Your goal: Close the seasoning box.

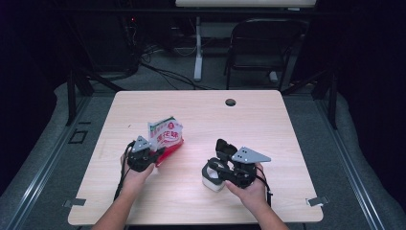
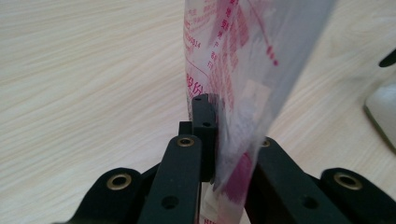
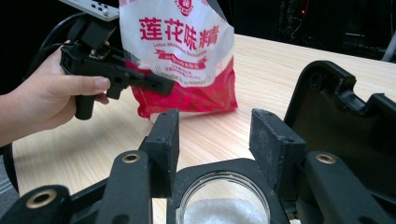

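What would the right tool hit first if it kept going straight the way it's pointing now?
Probably the red and white bag, which stands ahead of the right tool in its own view, gripped by the left tool. Bare table lies between them. Depth is hard to judge, so it might pass just beside the bag.

Pale wooden bench (image 1: 143, 201) with a round cable hole (image 1: 231, 102) near its far edge; beyond it a black folding chair (image 1: 261, 45) and a white stand leg (image 1: 197, 48); dark cables (image 1: 163, 72) strewn over grey floor (image 1: 43, 158).
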A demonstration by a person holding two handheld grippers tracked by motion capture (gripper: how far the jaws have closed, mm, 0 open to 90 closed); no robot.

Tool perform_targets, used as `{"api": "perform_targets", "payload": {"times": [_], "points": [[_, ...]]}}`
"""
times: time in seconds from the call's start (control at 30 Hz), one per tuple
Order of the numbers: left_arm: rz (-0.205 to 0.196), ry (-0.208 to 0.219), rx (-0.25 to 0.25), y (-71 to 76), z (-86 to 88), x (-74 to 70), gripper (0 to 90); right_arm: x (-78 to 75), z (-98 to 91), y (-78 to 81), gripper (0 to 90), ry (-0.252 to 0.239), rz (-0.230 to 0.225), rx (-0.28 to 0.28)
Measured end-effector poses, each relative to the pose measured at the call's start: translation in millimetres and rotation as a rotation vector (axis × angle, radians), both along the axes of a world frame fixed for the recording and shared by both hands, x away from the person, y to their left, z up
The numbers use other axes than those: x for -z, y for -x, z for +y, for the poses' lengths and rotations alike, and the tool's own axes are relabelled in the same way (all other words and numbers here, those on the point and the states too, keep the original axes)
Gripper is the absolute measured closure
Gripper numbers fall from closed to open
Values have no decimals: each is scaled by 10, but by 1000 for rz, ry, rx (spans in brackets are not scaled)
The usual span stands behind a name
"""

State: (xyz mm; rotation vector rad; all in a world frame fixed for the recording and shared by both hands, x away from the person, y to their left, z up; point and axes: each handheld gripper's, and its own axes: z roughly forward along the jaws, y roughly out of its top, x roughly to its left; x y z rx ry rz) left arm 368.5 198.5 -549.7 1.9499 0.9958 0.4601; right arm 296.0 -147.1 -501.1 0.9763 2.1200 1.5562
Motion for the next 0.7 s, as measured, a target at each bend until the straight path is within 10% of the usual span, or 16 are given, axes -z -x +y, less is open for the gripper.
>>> {"api": "perform_targets", "payload": {"times": [0.7], "points": [[-31, -43, -228, -54, 498, -59, 884, 10, -16, -13, 531, 4, 0, 7]]}}
